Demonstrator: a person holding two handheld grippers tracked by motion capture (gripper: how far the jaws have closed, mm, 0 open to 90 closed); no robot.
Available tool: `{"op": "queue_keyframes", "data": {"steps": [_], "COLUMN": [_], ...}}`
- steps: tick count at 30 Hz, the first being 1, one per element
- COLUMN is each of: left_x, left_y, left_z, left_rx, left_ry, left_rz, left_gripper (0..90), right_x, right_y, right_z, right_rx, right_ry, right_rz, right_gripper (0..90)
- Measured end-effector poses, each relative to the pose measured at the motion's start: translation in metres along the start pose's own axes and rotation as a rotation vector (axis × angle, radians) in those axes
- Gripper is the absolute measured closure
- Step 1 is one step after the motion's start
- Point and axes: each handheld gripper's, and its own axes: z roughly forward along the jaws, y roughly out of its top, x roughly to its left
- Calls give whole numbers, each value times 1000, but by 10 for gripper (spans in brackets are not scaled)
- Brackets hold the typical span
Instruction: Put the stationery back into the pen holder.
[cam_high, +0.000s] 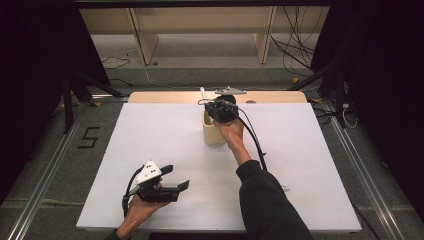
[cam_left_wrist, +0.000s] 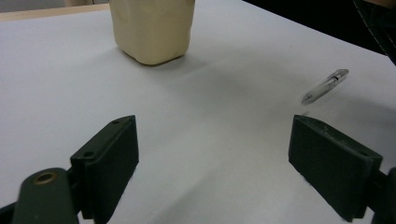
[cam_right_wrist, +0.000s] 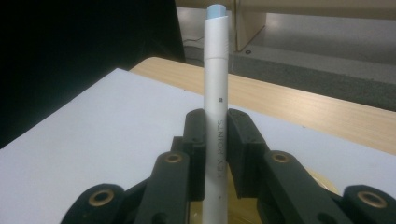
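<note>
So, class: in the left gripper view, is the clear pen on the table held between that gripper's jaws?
No: the clear pen lies loose on the white table, beyond the open left gripper.

- Cup (cam_high: 214, 131) stands mid-table, far side; only tall obstacle.
- Right gripper (cam_high: 220, 111) w/ pen (cam_right_wrist: 217, 116) sits over cup mouth, blocks top access.
- Clear pen (cam_left_wrist: 325, 86) lies flat, right of left gripper (cam_high: 172, 177); wide bare table (cam_high: 150, 135) betw. it & cup.
</note>
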Motion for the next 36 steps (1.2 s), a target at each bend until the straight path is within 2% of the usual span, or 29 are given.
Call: {"op": "queue_keyframes", "data": {"steps": [3,10,19,22,23,25,26,29,32,36], "left_x": [0,0,0,0,0,0,0,0,0,0], "left_y": [0,0,0,0,0,0,0,0,0,0], "left_z": [0,0,0,0,0,0,0,0,0,0], "left_rx": [-1,-2,-2,-2,-2,-2,-2,-2,-2,-2], "left_ry": [1,1,2,2,2,2,2,2,3,4], "left_rz": [0,-1,0,0,0,-1,-2,-1,-1,-1], "left_gripper": [159,159,159,159,159,159,159,159,159,159], "right_x": [0,-2,0,1,1,1,2,2,1,0], "right_y": [-2,-8,-9,-10,-11,-10,-10,-7,-5,-3], "right_z": [0,1,1,3,3,2,2,-3,-7,-16], "right_rx": [4,18,44,58,62,69,66,49,57,70], "right_ry": [1,-1,-12,-16,-15,-7,-6,11,28,20], "right_rz": [-17,-18,-55,-49,-47,-35,-29,-13,-7,-28], "right_gripper": [788,787,782,777,760,649,625,578,530,470]}}
